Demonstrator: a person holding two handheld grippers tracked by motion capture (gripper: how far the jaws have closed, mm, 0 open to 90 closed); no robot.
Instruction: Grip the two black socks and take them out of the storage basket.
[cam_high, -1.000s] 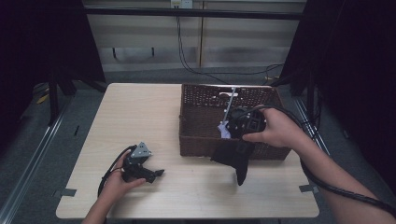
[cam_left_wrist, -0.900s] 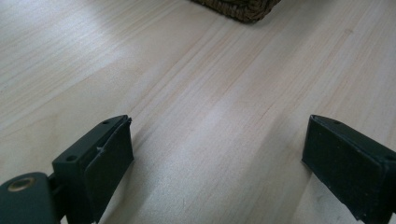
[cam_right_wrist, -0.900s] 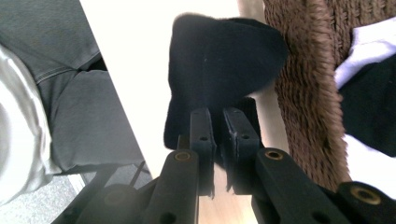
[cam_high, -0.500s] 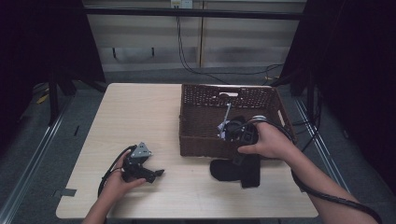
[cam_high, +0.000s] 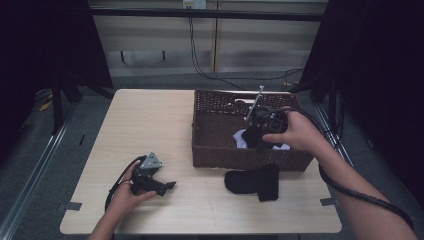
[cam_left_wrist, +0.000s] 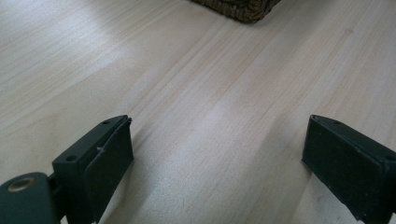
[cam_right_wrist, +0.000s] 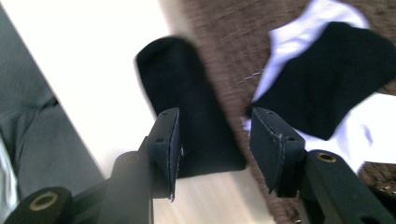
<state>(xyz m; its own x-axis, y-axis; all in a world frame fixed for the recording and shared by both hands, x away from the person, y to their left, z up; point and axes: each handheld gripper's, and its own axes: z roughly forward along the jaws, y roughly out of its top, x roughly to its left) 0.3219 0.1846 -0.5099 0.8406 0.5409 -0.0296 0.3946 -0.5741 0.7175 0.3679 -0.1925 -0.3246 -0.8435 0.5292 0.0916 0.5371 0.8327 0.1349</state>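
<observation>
A black sock (cam_high: 252, 181) lies flat on the wooden table (cam_high: 150, 125), just in front of the brown wicker basket (cam_high: 220, 152). My right gripper (cam_high: 256, 139) hovers over the basket's front part. Its jaws have just been opening and nothing is between them. In the right gripper view the right gripper (cam_right_wrist: 215, 114) looks down past the basket rim (cam_right_wrist: 219, 56) at that sock (cam_right_wrist: 187, 107). Another black sock (cam_right_wrist: 327, 84) lies on white cloth (cam_right_wrist: 299, 37) inside the basket. My left gripper (cam_high: 167, 186) rests on the table at the near left, its fingertips (cam_left_wrist: 112, 149) wide open over bare wood.
A metal rod (cam_high: 254, 104) sticks up from the basket's far side. A corner of the basket (cam_left_wrist: 238, 7) shows at the top of the left gripper view. Cables trail from both grippers. Dark curtains flank the table.
The right gripper held the black sock hanging in front of the basket, lowered it onto the table and let it go. It then moved back over the basket. The left gripper stayed put.
</observation>
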